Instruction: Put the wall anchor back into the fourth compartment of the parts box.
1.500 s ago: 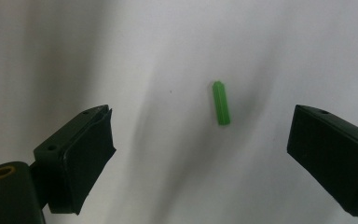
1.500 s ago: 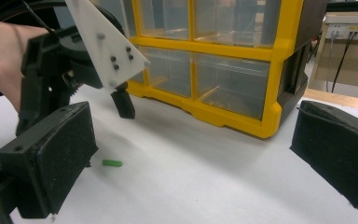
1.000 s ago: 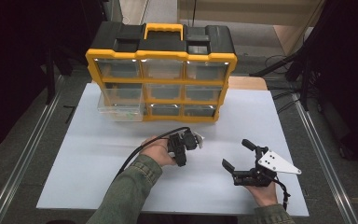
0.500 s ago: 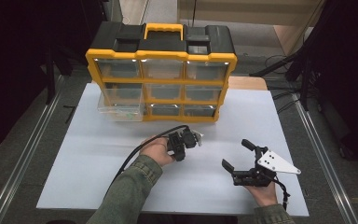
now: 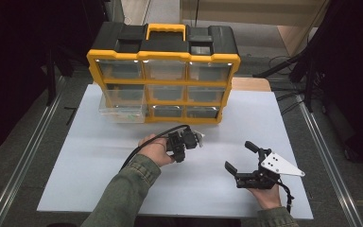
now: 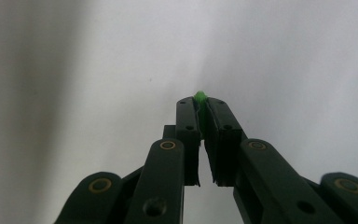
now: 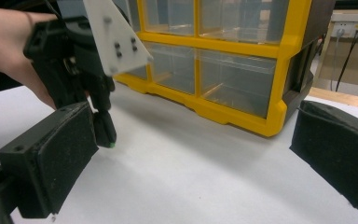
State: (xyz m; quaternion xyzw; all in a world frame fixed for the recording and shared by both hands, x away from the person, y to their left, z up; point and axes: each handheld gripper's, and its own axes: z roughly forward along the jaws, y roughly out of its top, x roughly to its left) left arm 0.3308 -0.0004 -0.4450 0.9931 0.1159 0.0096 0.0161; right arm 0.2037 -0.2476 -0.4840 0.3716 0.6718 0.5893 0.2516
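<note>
My left tongs (image 6: 200, 105) are clamped on 1 small green bit (image 6: 200, 96), tips down at the bench (image 5: 99, 156); my right tongs (image 5: 243, 156) rest apart. Where the green bit goes is undecided.

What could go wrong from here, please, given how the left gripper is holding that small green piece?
1. The left gripper pinches the green piece only at its very tips, so it might slip out onto the white table.
2. The pulled-out clear drawer juts from the yellow cabinet; a passing forearm could knock it.
</note>
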